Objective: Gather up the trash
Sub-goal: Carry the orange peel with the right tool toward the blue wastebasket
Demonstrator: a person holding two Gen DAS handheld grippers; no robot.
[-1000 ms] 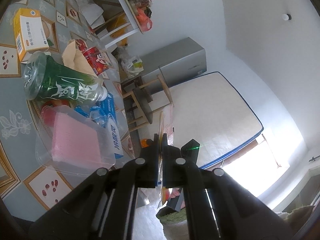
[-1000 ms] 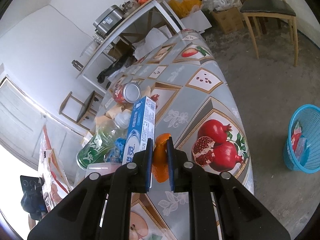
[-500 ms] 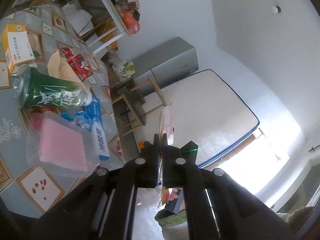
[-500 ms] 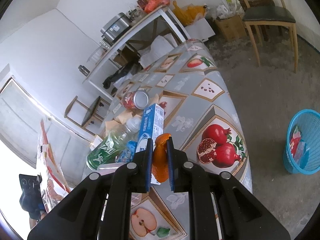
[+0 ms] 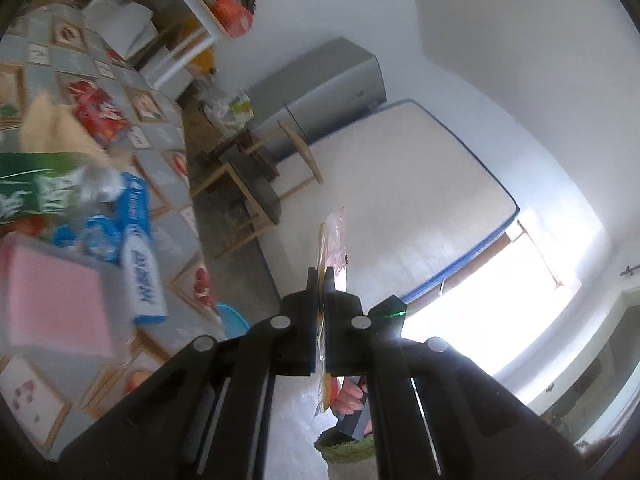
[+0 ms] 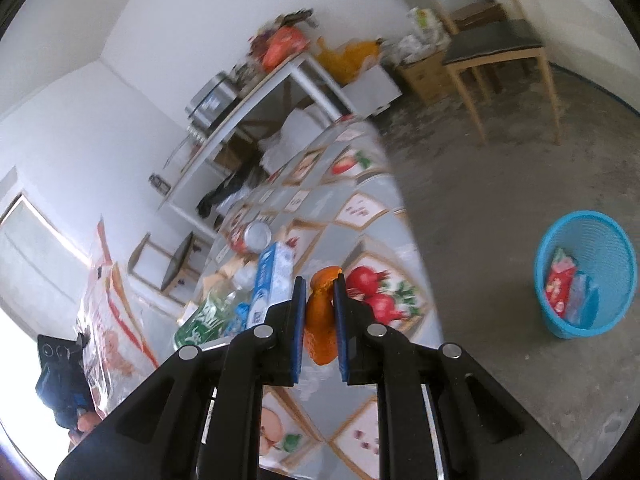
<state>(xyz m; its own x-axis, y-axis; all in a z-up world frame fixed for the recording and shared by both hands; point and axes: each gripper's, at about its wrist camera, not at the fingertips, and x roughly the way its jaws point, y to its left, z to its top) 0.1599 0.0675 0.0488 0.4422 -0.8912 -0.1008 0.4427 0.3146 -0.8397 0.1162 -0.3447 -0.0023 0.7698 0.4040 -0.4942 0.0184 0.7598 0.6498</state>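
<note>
My right gripper [image 6: 319, 280] is shut on an orange peel [image 6: 320, 320], held above the table's near end. A blue mesh bin [image 6: 586, 276] with a red wrapper inside stands on the floor to the right. My left gripper [image 5: 320, 270] is shut on a thin clear plastic wrapper [image 5: 334, 236] seen edge-on; the right wrist view shows the same wrapper [image 6: 108, 300] hanging at far left. On the table [image 6: 360, 208] lie a green-labelled bottle [image 5: 36, 192], a blue box [image 5: 138, 240], a red can [image 5: 98, 114] and a clear container with pink inside [image 5: 52, 300].
A wooden chair [image 6: 496, 44] stands on the bare concrete floor beyond the bin. A white shelf unit [image 6: 256, 96] with an appliance and bags lines the wall behind the table. In the left wrist view, a grey fridge [image 5: 320, 92] and a mattress [image 5: 400, 200] lean against the far wall.
Both grippers rose and swung away from the table, keeping their loads. Table items slid left in the left wrist view; the blue bin came further into the right wrist view.
</note>
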